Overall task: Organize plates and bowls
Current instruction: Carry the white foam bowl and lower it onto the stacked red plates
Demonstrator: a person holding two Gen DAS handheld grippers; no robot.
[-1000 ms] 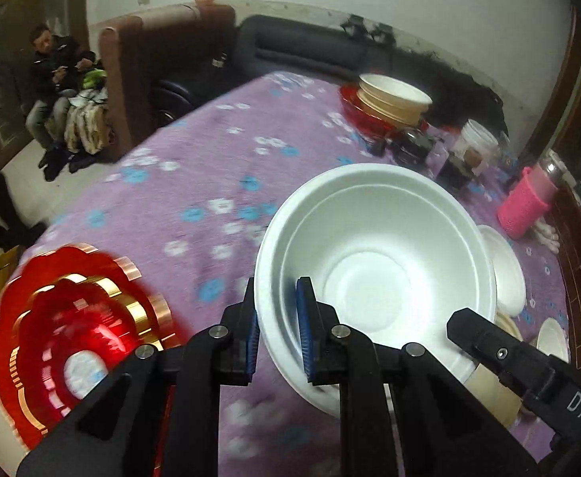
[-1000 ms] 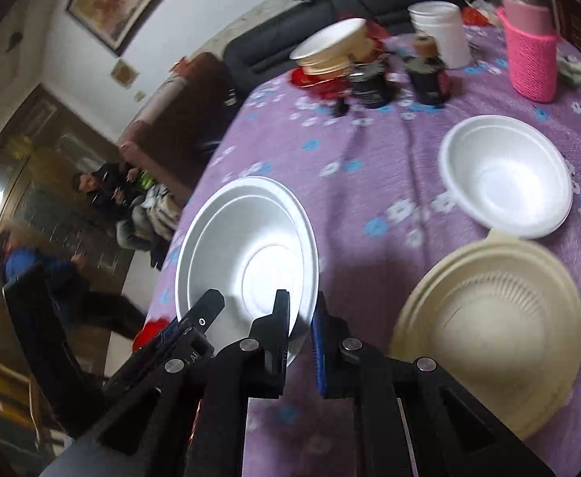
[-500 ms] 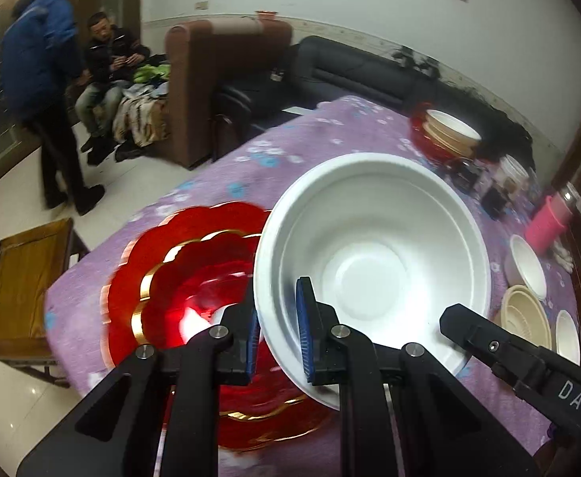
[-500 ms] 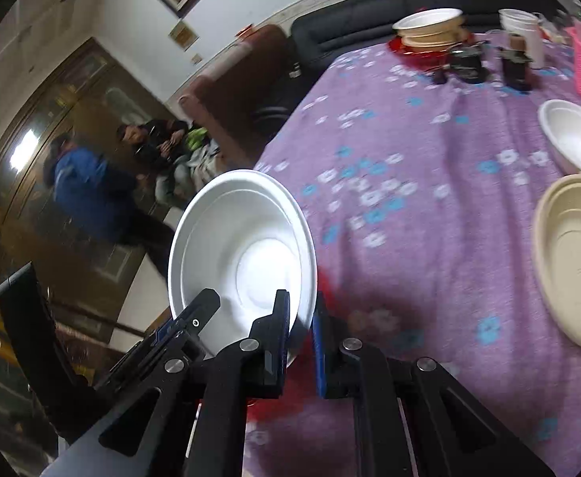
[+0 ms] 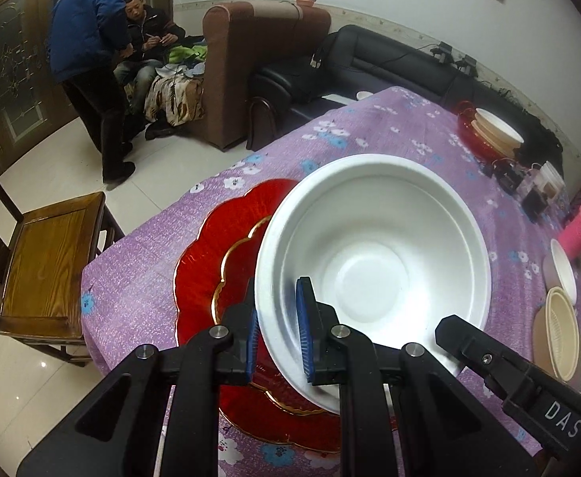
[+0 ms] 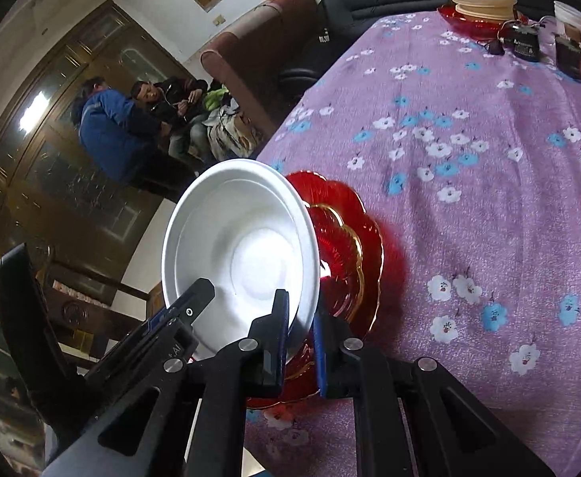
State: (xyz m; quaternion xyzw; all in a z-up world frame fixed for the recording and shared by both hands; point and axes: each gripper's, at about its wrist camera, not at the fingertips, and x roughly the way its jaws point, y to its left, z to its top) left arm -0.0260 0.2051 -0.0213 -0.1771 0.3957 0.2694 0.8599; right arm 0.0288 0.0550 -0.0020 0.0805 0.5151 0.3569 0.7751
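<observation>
Both tongs, left (image 5: 276, 338) and right (image 6: 300, 338), clamp opposite rims of the white foam bowl (image 5: 374, 270), held tilted above the scalloped red glass plate (image 5: 211, 262) on the purple floral table (image 6: 469, 198)

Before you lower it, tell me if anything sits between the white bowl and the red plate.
Nothing visible does. Both grippers, left gripper and right gripper, pinch the white bowl by its rim above the red plate, whose visible surface is bare.

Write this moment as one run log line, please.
left gripper: shut on bowl rim | right gripper: same | bowl: above red plate
</observation>
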